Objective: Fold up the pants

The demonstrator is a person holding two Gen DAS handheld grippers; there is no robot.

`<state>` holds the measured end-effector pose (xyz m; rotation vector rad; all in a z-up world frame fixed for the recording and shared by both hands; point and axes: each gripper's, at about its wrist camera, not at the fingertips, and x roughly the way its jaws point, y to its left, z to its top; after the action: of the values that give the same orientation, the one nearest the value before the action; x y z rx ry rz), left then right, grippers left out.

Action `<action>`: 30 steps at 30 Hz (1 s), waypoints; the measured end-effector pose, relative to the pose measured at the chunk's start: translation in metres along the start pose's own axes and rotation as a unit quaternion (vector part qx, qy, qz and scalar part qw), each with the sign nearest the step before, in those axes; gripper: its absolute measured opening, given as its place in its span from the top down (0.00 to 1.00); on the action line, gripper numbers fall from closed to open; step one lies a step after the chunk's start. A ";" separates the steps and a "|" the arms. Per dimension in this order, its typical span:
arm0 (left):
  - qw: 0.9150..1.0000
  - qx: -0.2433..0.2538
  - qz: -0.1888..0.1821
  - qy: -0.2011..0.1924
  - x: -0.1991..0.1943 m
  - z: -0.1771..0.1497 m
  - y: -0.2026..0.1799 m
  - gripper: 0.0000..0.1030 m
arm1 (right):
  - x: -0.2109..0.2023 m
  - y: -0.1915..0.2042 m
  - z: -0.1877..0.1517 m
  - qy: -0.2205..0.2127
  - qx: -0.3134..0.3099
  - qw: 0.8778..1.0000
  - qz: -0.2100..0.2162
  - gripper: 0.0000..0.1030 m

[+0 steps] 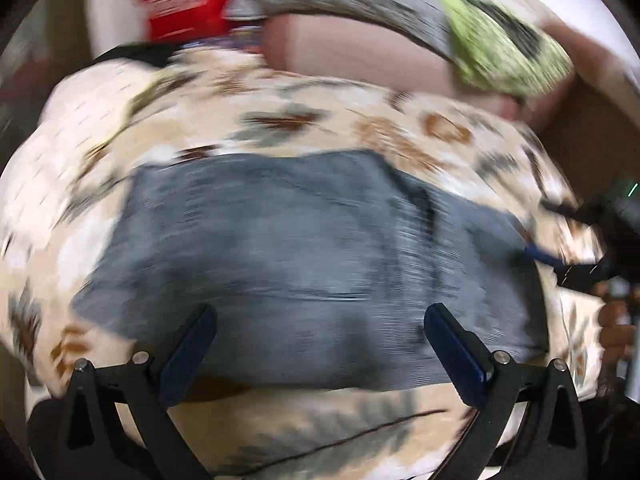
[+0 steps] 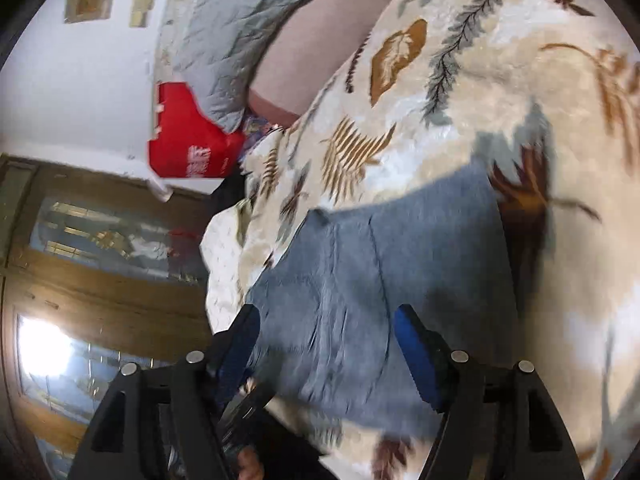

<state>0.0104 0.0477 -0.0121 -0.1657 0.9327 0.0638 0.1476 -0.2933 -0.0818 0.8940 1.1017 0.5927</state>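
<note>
Grey-blue pants lie folded flat on a leaf-patterned blanket. My left gripper is open above the near edge of the pants, holding nothing. In the right wrist view the pants lie below my right gripper, which is open and empty over their end. The right gripper also shows at the right edge of the left wrist view. The left wrist view is blurred by motion.
A grey quilted pillow, a red bag and a green item lie at the far side of the bed. A wooden door with glass panels stands beside the bed. The blanket spreads around the pants.
</note>
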 end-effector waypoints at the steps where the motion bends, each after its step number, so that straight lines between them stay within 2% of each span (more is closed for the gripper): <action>1: 1.000 -0.031 0.000 -0.003 -0.003 -0.004 0.020 0.00 | 0.015 -0.011 0.007 0.010 0.019 1.000 -0.019 0.28; 2: 0.998 -0.059 -0.003 -0.004 -0.003 -0.005 0.039 0.00 | 0.031 -0.028 0.010 0.027 0.043 0.998 -0.043 0.29; 4: 0.993 -0.116 -0.007 -0.009 -0.009 -0.012 0.078 0.00 | 0.030 -0.022 0.010 0.009 0.046 0.998 -0.037 0.29; 6: 0.984 -0.177 -0.001 -0.015 -0.011 -0.017 0.114 0.00 | 0.018 0.007 0.002 0.002 0.002 0.999 -0.036 0.29; 8: 0.977 -0.214 -0.004 -0.017 -0.008 -0.020 0.132 0.00 | 0.014 0.038 -0.009 -0.002 -0.041 0.998 -0.042 0.29; 9: 0.973 -0.228 -0.003 -0.016 -0.007 -0.022 0.141 0.00 | 0.016 0.056 -0.017 0.005 -0.063 0.998 -0.031 0.29; 13: 0.968 -0.250 -0.008 -0.005 0.006 -0.025 0.152 0.00 | 0.064 0.105 -0.047 0.068 -0.093 0.993 0.017 0.29; 15: 0.963 -0.269 -0.018 0.002 0.011 -0.029 0.161 0.00 | 0.092 0.113 -0.064 0.103 -0.102 0.989 0.022 0.29; 17: 0.956 -0.289 -0.038 0.010 0.017 -0.032 0.164 0.00 | 0.127 0.111 -0.082 0.146 -0.113 0.983 -0.021 0.29; 19: 0.946 -0.317 -0.071 0.027 0.023 -0.037 0.170 0.00 | 0.150 0.097 -0.092 0.183 -0.101 0.976 -0.066 0.29; 21: 0.934 -0.340 -0.100 0.035 0.027 -0.041 0.178 0.00 | 0.152 0.111 -0.095 0.169 -0.124 0.974 -0.081 0.28; 23: 0.922 -0.370 -0.112 0.036 0.032 -0.045 0.187 0.00 | 0.143 0.126 -0.095 0.164 -0.139 0.975 -0.062 0.29; 27: 0.914 -0.386 -0.122 0.028 0.036 -0.040 0.189 0.00 | 0.143 0.136 -0.104 0.158 -0.161 0.972 -0.063 0.27; 29: 0.911 -0.389 -0.134 0.026 0.038 -0.035 0.188 0.00 | 0.165 0.117 -0.110 0.191 -0.131 0.969 -0.082 0.25; 30: 0.909 -0.392 -0.141 0.027 0.038 -0.033 0.188 0.00 | 0.167 0.111 -0.111 0.184 -0.120 0.972 -0.080 0.25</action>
<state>-0.0165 0.2271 -0.0835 -1.0531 0.8873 0.1661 0.1058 -0.0675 -0.0906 0.4890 1.3865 0.7595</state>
